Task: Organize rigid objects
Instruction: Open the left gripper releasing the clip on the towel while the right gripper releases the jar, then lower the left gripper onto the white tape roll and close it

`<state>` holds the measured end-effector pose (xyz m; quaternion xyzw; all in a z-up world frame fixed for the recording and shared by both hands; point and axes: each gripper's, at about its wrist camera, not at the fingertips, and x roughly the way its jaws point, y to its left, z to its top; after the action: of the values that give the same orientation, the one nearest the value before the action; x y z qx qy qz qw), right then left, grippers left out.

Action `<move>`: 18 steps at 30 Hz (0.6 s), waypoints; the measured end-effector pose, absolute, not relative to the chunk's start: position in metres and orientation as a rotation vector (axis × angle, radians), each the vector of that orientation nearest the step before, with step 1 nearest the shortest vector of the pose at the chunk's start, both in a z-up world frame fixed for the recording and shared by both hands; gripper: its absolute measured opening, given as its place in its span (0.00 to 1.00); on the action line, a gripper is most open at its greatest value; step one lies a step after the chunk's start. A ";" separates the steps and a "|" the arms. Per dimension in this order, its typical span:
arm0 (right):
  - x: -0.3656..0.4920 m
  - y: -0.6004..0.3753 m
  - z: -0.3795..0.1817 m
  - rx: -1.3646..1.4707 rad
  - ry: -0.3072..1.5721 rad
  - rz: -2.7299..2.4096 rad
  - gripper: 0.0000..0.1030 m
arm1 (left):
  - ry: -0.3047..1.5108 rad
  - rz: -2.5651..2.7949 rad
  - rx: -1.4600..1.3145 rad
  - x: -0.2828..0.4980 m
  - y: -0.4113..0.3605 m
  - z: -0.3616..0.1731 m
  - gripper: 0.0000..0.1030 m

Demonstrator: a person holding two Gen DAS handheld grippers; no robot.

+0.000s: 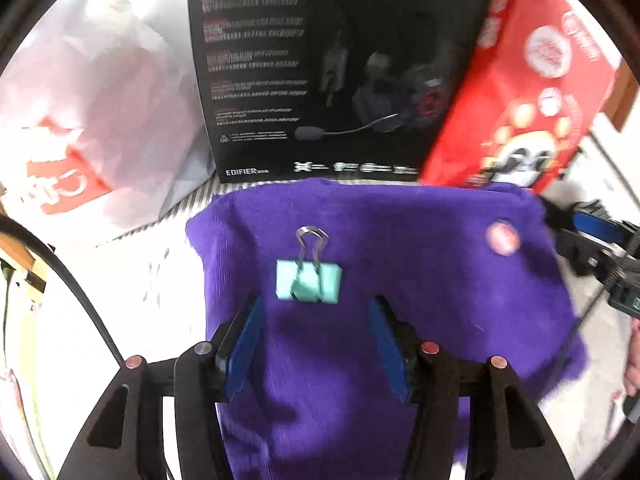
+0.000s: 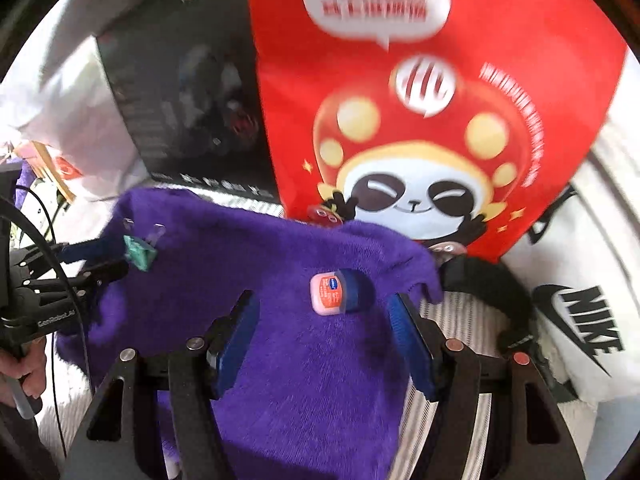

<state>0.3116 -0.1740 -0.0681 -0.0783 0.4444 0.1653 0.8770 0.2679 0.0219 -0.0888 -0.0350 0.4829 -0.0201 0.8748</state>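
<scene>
Your left gripper [image 1: 316,316] hangs over the purple cloth [image 1: 360,280] with its blue pads spread and nothing between them. The mint-green binder clip [image 1: 308,282] lies flat on the cloth just ahead of the fingertips, its wire handles pointing away from you, and neither pad touches it.

Your right gripper [image 2: 322,316] is also spread and holds nothing. The small lip balm tin [image 2: 334,294], pink-labelled with a blue side, sits on the cloth near its right-hand edge, just ahead of the gap between the pads and clear of both.

The two things lie well apart on the same cloth: clip towards the left side, tin towards the right.

Behind the cloth stands a black headset box [image 1: 332,68], and a red bag with a panda picture [image 2: 424,120] leans beside it. A white plastic bag [image 1: 92,112] sits to the left of the box. A black headband [image 2: 500,300] curves beside the cloth's right edge.
</scene>
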 end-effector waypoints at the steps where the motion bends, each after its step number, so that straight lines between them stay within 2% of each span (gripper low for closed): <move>1: 0.305 -0.175 -0.061 -0.165 0.914 0.341 0.67 | 1.002 -0.050 -0.074 0.258 0.022 -0.082 0.52; 4: 0.285 -0.178 -0.042 -0.155 0.874 0.341 0.73 | 0.986 -0.042 -0.045 0.221 0.030 -0.065 0.52; 9: 0.233 -0.186 -0.029 -0.143 0.865 0.350 0.74 | 0.982 -0.089 -0.047 0.162 0.025 -0.060 0.54; 18: 0.130 -0.204 -0.044 -0.006 0.873 0.319 0.75 | 1.065 -0.149 -0.091 0.082 0.013 -0.101 0.55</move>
<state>0.1298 -0.2044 -0.0440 -0.0028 0.4208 0.1539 0.8940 0.0825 0.0125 -0.1013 -0.0433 0.5072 -0.0707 0.8578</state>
